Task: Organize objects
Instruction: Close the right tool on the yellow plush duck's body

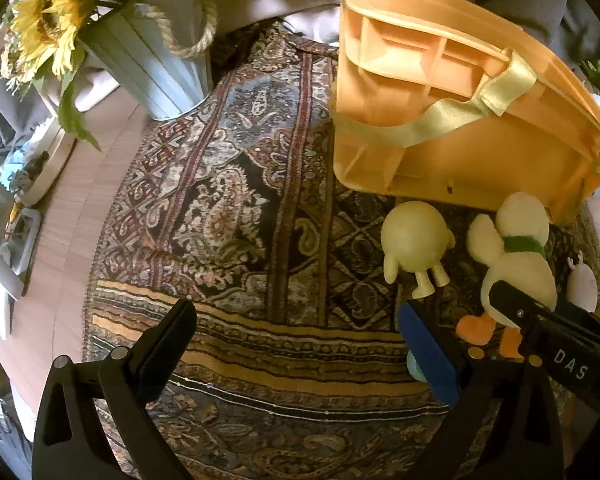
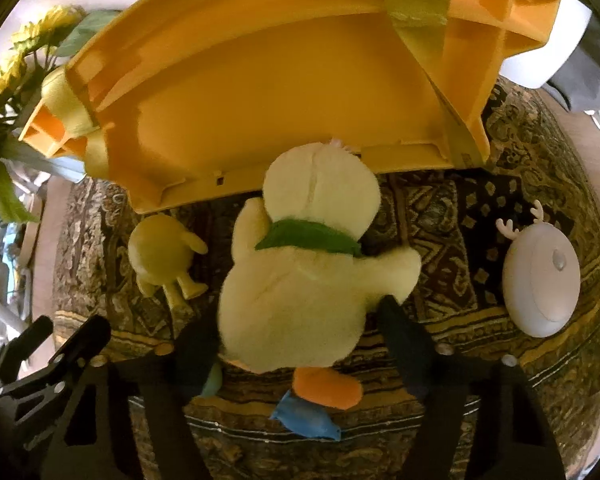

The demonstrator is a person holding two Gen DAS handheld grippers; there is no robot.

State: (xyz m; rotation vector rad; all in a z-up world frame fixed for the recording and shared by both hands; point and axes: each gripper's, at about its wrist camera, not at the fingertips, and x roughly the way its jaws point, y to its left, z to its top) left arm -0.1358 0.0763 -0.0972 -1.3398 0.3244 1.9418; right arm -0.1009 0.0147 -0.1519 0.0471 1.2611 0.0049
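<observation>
A plush yellow duck (image 2: 300,280) with a green scarf and orange feet stands on the patterned rug, in front of an orange plastic basket (image 2: 280,80) with pale straps. My right gripper (image 2: 300,320) has its fingers on both sides of the duck's body, closed on it. The duck also shows in the left wrist view (image 1: 516,248), with the right gripper (image 1: 548,320) behind it. A small yellow round figure with legs (image 1: 414,240) lies left of the duck. My left gripper (image 1: 296,344) is open and empty over the rug. A small blue toy (image 2: 306,420) lies under the duck's feet.
A white round deer-antler figure (image 2: 540,280) lies on the rug right of the duck. A pale metal bucket with sunflowers (image 1: 152,60) stands at the rug's far left. The rug (image 1: 240,200) covers a wooden table; clutter lies off its left edge.
</observation>
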